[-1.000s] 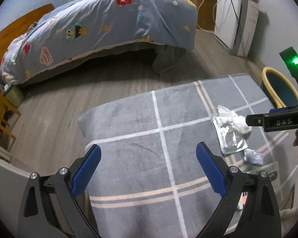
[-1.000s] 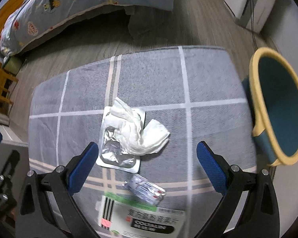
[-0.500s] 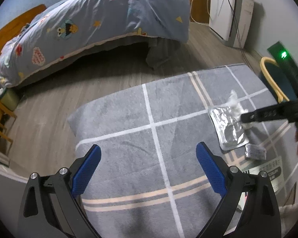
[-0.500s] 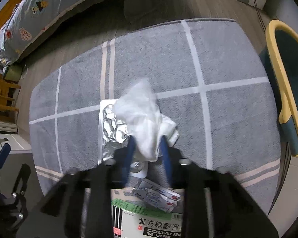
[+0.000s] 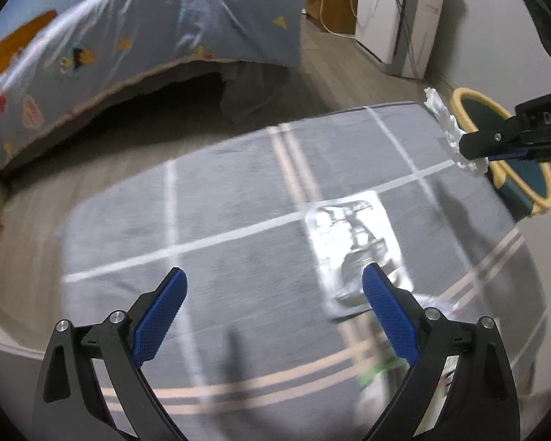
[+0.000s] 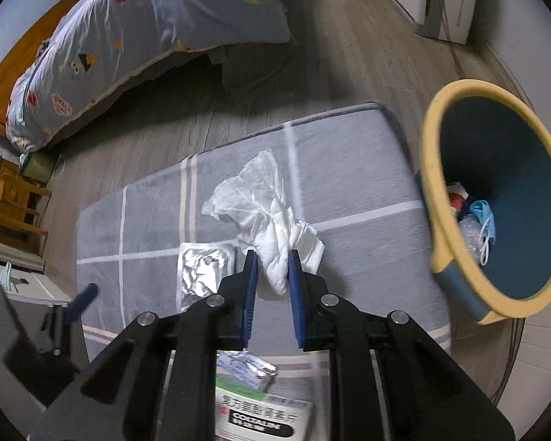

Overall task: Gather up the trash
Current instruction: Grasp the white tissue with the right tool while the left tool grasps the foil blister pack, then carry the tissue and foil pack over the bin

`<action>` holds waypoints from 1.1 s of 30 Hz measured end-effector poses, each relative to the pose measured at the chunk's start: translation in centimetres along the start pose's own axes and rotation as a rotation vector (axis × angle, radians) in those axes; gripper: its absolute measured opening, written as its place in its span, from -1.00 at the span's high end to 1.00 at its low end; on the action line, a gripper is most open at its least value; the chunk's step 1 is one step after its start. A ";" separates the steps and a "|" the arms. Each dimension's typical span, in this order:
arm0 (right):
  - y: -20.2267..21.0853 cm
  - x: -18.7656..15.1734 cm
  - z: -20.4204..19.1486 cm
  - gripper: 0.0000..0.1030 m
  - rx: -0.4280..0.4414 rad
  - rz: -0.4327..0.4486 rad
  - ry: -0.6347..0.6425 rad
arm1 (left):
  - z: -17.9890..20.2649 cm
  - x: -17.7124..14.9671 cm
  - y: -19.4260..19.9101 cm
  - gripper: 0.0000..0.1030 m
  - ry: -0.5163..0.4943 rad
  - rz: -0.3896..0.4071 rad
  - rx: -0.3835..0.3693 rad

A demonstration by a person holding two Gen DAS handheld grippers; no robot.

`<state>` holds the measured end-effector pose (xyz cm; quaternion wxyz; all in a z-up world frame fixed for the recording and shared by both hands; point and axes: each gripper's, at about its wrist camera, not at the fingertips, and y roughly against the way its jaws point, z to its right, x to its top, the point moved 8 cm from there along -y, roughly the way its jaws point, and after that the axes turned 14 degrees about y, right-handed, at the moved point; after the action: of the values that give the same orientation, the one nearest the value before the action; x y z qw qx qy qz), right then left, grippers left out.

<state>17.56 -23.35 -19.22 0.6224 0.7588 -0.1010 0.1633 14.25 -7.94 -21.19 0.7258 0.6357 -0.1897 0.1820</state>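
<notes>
On one grey rug (image 6: 349,169), one tissue (image 6: 272,217) pinched by right hand-held gripper (image 6: 270,286), one bin (image 6: 437,198) beside.

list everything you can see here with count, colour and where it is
tissue: 1, white, clamped in the right gripper above the rug
foil tray: 1, silver, on the rug left of the tissue
blister pack: 1, silver, on the rug under the right gripper
medicine box: 1, white and green, on the rug at the near edge
bin: 1, teal with yellow rim, right of the rug, trash inside
rug: 1, grey with pale stripes, on the wood floor
bed: 1, blue patterned duvet, far left
white appliance: 1, by the far wall
left gripper: blue pads, open, over the rug
right gripper: blue pads, shut on the tissue
</notes>
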 end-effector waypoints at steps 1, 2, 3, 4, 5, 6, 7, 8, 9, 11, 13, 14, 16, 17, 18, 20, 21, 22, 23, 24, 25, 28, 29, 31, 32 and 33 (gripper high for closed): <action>0.1 0.0 0.6 0.68 -0.007 0.001 -0.001 | 0.6 -0.1 -0.5 -0.85 0.016 -0.013 -0.017; 0.2 0.0 1.0 0.68 -0.009 0.001 -0.003 | 1.2 -0.2 -1.1 -0.85 0.025 -0.026 -0.027; 0.2 -0.2 1.3 0.68 -0.010 0.000 -0.005 | 1.7 -0.4 -1.5 -0.85 0.022 -0.033 -0.028; 0.3 -0.3 1.8 0.68 -0.014 -0.002 -0.006 | 2.3 -0.5 -1.9 -0.85 0.008 -0.037 -0.021; 0.4 -0.4 2.1 0.68 -0.019 -0.003 -0.003 | 2.8 -0.7 -2.3 -0.85 -0.007 -0.040 -0.014; 0.4 -0.4 2.3 0.68 -0.025 -0.005 0.003 | 3.6 -0.9 -2.8 -0.85 -0.032 -0.045 -0.011; 0.4 -0.6 2.6 0.68 -0.034 -0.007 0.010 | 3.9 -1.0 -3.0 -0.85 -0.041 -0.048 -0.014; 0.4 -0.7 2.8 0.68 -0.038 -0.009 0.015 | 4.3 -1.2 -3.2 -0.85 -0.047 -0.054 -0.017; 0.4 -0.7 2.9 0.68 -0.039 -0.009 0.016 | 4.7 -1.3 -3.6 -0.85 -0.047 -0.061 -0.020; 0.4 -0.7 3.2 0.68 -0.035 -0.008 0.016 | 5.2 -1.4 -4.1 -0.85 -0.041 -0.072 -0.028; 0.5 -0.8 3.2 0.68 -0.036 -0.008 0.025 | 5.0 -1.5 -4.5 -0.85 -0.049 -0.078 -0.007; 0.5 -0.8 3.3 0.68 -0.040 -0.008 0.033 | 5.0 -1.5 -4.7 -0.84 -0.053 -0.081 0.000; 0.7 -0.7 3.3 0.68 -0.051 -0.005 0.049 | 4.8 -1.4 -4.7 -0.83 -0.047 -0.077 -0.002; 0.7 -0.7 3.4 0.68 -0.053 -0.004 0.051 | 4.6 -1.4 -4.7 -0.78 -0.039 -0.078 -0.005; 0.8 -0.7 3.4 0.68 -0.051 -0.003 0.051 | 4.4 -1.3 -4.7 -0.75 -0.026 -0.079 -0.016; 0.8 -0.6 3.3 0.68 -0.045 -0.001 0.049 | 4.2 -1.1 -4.6 -0.57 -0.025 -0.074 -0.017; 0.8 -0.6 3.2 0.68 -0.044 0.000 0.052 | 4.2 -1.0 -4.6 -0.52 -0.033 -0.073 -0.018; 0.9 -0.6 3.2 0.68 -0.045 0.001 0.059 | 4.2 -1.0 -4.4 -0.40 -0.039 -0.073 -0.022; 0.9 -0.6 3.1 0.68 -0.047 0.001 0.065 | 4.2 -0.9 -4.3 -0.37 -0.042 -0.072 -0.023; 0.9 -0.7 3.1 0.68 -0.047 0.000 0.069 | 4.1 -1.0 -4.3 -0.37 -0.042 -0.076 -0.028; 1.0 -0.7 3.0 0.68 -0.048 0.000 0.069 | 4.2 -1.0 -4.2 -0.37 -0.043 -0.077 -0.027; 1.4 -0.8 2.9 0.68 -0.043 0.005 0.066 | 4.2 -0.8 -4.1 -0.37 -0.043 -0.070 -0.034; 1.5 -0.8 2.9 0.68 -0.045 0.006 0.070 | 4.3 -1.0 -3.9 -0.37 -0.043 -0.066 -0.040; 1.8 -0.9 2.9 0.68 -0.049 0.010 0.077 | 4.4 -1.1 -3.5 -0.37 -0.046 -0.051 -0.051; 2.0 -1.0 2.9 0.68 -0.052 0.012 0.078 | 4.5 -1.1 -3.2 -0.37 -0.045 -0.040 -0.059; 2.2 -1.0 3.0 0.68 -0.055 0.014 0.078 | 4.5 -1.1 -3.0 -0.37 -0.042 -0.034 -0.064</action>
<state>16.18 -26.78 -18.08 0.6453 0.7337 -0.0864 0.1945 14.60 -12.77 -23.77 0.7447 0.6188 -0.2001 0.1501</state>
